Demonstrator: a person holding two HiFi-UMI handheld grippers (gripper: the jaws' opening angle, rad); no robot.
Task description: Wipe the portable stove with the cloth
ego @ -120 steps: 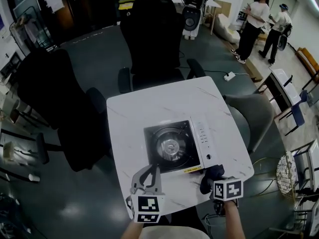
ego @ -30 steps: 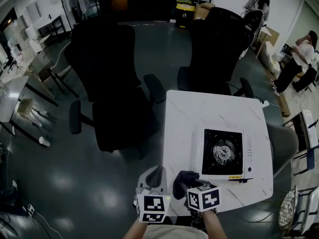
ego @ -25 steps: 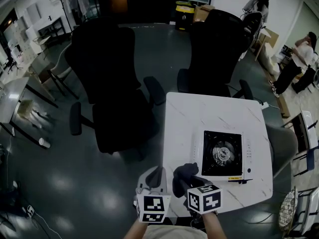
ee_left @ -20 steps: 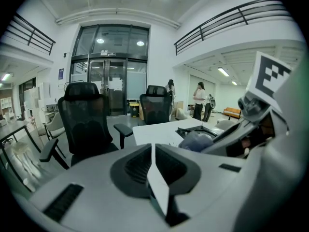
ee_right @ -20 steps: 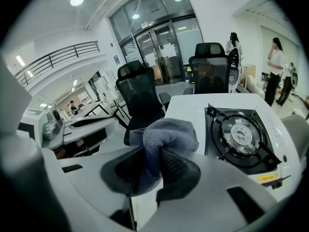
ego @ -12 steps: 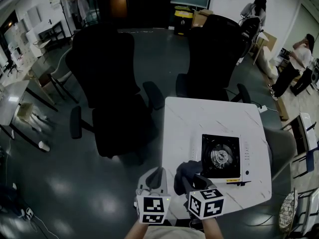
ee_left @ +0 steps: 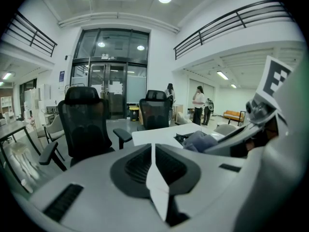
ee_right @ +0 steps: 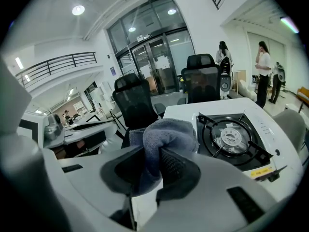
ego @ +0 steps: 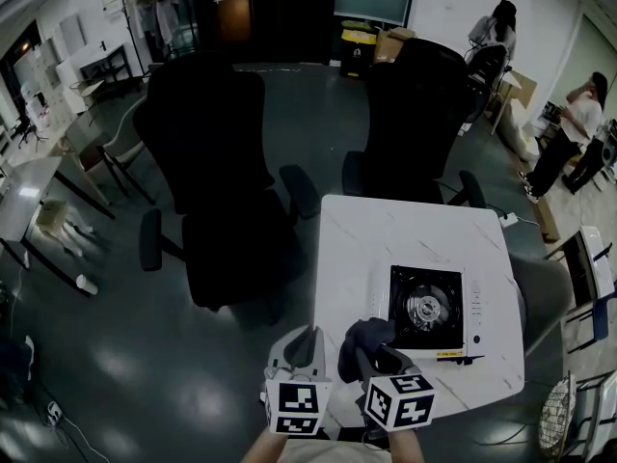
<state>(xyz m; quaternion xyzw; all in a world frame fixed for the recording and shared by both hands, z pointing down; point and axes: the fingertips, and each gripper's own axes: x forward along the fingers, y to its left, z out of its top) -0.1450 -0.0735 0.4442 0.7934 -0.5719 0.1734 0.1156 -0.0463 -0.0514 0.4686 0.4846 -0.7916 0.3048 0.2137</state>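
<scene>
right gripper (ee_right: 153, 154) clamped on cloth (ee_right: 169, 129), held just beside stove (ee_right: 231, 139). left gripper (ee_left: 152, 153) closed, empty. risk: bunched cloth may snag the grate (ee_right: 212, 152) and drag the unbraced stove.

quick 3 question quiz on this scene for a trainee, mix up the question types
1. True or false: the left gripper holds the cloth.
2. The portable stove stands on: A) a black chair, B) the white table, C) the floor.
3. Fill the gap: the right gripper is shut on the ____.

Key: 1 false, its jaws are together with nothing between them; 2 B; 3 cloth.
</scene>
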